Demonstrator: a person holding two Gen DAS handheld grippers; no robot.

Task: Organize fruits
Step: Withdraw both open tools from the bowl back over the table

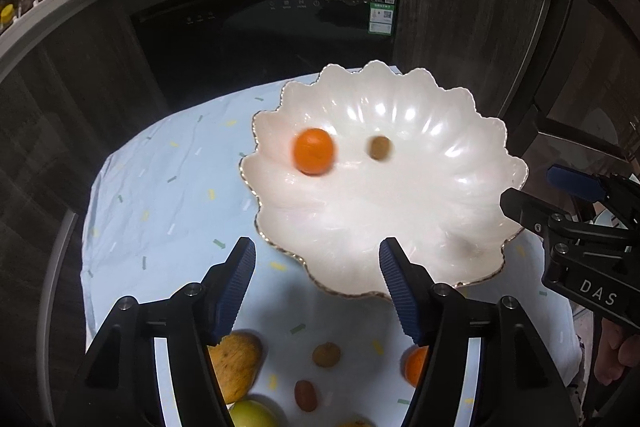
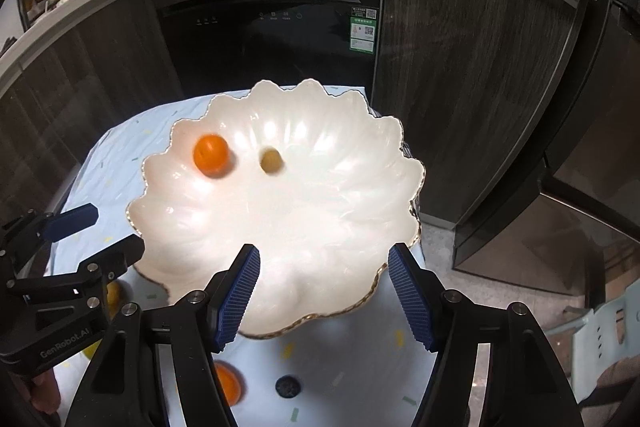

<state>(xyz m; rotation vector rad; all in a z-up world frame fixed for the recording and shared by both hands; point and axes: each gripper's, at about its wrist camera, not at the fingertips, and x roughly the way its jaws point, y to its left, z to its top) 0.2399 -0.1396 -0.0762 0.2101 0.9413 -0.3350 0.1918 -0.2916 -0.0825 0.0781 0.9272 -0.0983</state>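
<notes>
Two fruits already lie in the white scalloped ceramic bowl with a gilt rim (image 1: pixel 472 131): a small round orange citrus fruit (image 1: pixel 314 151) towards its left wall and a smaller olive-brown round fruit (image 1: pixel 379 147) just beside it, apart from it and nearer the centre. Both appear blurred, which suggests they may be rolling after release (a judgement, not an observation). The left gripper (image 1: pixel 318 285) stands with its blue ribbed pads apart and nothing between them, over the near rim of the bowl; the right gripper (image 2: pixel 324 291) is in the same condition, jaws spread and empty, also above the near rim. The bowl rests on a pale blue cloth with small coloured flecks (image 1: pixel 160 195), which covers the table and probably checks rolling fruit. Unsorted items remain on the cloth below the bowl: a brownish-yellow lumpy fruit (image 1: pixel 236 363), a small tan round fruit (image 1: pixel 326 354), a reddish-brown oval fruit (image 1: pixel 306 395), a green apple-like fruit (image 1: pixel 252 415), a second orange citrus fruit (image 1: pixel 415 366) partly hidden behind a finger, and a dark blue berry-like fruit (image 2: pixel 288 386). Each spread gripper is ready to descend on a nearby piece.
</notes>
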